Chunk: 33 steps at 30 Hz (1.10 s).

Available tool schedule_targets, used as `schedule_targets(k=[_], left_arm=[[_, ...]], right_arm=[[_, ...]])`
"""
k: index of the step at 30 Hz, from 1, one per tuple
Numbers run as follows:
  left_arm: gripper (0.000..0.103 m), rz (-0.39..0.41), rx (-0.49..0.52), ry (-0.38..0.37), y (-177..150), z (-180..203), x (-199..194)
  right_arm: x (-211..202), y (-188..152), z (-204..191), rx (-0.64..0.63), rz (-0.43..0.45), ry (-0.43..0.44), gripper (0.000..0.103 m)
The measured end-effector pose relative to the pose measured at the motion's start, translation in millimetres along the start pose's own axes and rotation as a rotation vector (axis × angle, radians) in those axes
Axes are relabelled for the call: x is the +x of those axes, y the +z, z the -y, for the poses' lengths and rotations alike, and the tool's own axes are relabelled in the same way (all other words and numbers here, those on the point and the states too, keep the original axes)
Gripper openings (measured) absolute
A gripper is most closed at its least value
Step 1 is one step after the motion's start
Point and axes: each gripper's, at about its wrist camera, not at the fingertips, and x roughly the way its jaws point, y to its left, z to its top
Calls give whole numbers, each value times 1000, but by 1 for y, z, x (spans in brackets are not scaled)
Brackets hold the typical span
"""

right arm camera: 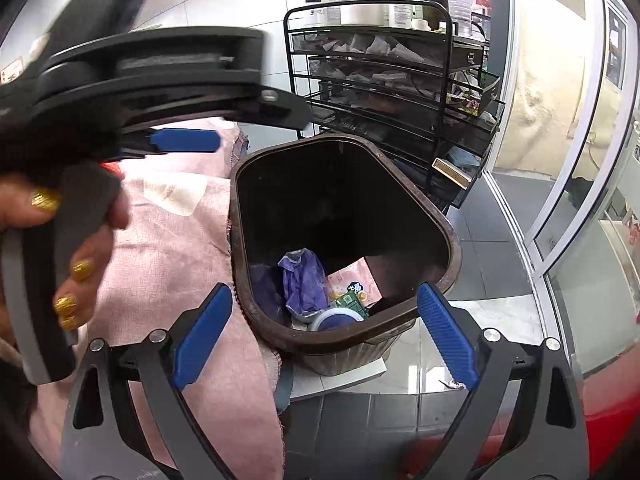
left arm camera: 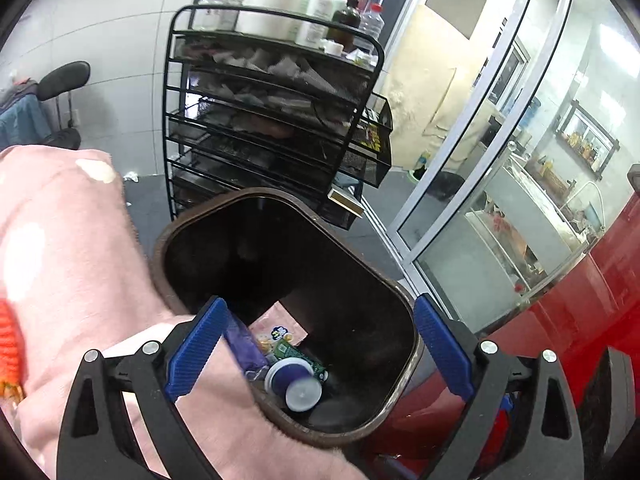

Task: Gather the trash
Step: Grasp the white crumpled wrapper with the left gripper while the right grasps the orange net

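A dark brown trash bin [left arm camera: 404, 304] stands on the floor beside a pink cloth-covered surface [left arm camera: 72, 264]. Inside lie a purple wrapper [right arm camera: 302, 280], a pink packet [right arm camera: 354, 276], a green packet [left arm camera: 298, 354] and a round white-and-blue lid [left arm camera: 286, 374]; a small grey cap [left arm camera: 303, 394] looks blurred just above them. My left gripper [left arm camera: 320, 352] is open and empty over the bin's near rim. My right gripper [right arm camera: 324, 334] is open and empty at the bin's near rim [right arm camera: 340, 338]. The left gripper also shows in the right wrist view [right arm camera: 184, 140], above the cloth.
A black wire rack [left arm camera: 276, 112] with white bottles [left arm camera: 276, 4] on top stands behind the bin. A glass door frame [left arm camera: 460, 168] is to the right. A red curved object [left arm camera: 580, 320] is at the lower right. A small scrap [right arm camera: 452, 384] lies on the floor tiles.
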Motion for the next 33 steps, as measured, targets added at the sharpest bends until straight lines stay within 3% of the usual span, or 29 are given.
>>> schedule_targets(k=[7,14,20,33], left_arm=[[93,66,41,60,-17,-3,-36],[94,145,-10,89,-36,-22,-77],[94,188,-82,184,-60,-56,-112],[94,191,-228,447,-111,-143,-178]], right_arm=[[2,5,-6,-22,3,-7,93],[-3,14,-17,-43,38,14,93],[-1,23,-43,-95,50,68,94],[4,37,-121,-223,40,236,94]])
